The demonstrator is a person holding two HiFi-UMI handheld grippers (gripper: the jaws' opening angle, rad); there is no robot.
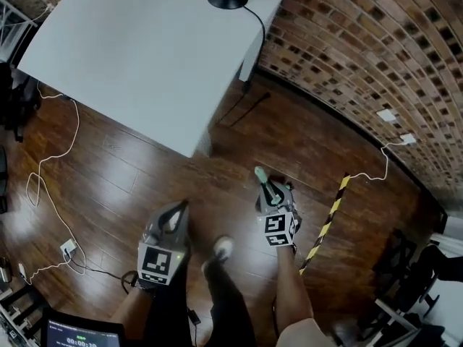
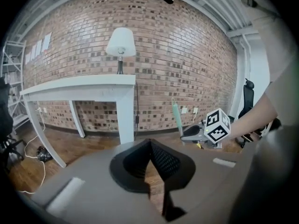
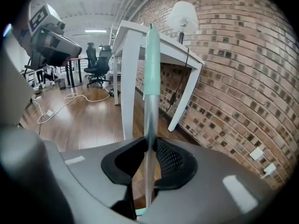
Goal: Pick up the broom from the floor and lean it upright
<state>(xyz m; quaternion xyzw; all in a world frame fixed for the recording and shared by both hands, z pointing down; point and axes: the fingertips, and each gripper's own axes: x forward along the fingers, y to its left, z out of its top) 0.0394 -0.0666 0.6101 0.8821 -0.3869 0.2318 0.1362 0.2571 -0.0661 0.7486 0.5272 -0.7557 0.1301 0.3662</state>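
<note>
1. The left gripper [image 2: 149,146] hangs over the wooden floor [image 1: 108,186] on the near side of the white surface [image 1: 145,49], well apart from it. Its fingers [image 2: 164,160] meet at the tips with nothing between them.
2. The right gripper [image 3: 148,146] is beside the left one, also on the near side of the surface and off its corner leg. Its fingers [image 3: 170,158] are closed on the handle of the broom [image 3: 150,101].
3. The broom handle stands nearly upright in that grip. Its bare metal shaft passes between the fingers, and its mint-green end points toward the surface's near corner without touching it. The broom's head is not visible in any view.
4. The person's shoe [image 1: 223,248] rests on the floor between the two grippers, nearer than the surface.
5. A yellow-and-black striped strip [image 1: 327,223] lies on the floor to the right of the surface, well apart from it.
6. A white cable [image 1: 51,157] loops over the floor off the surface's left edge.
7. A lamp [image 2: 121,42] stands on the surface's far end.
8. A brick wall [image 1: 362,63] runs just behind the surface.
</note>
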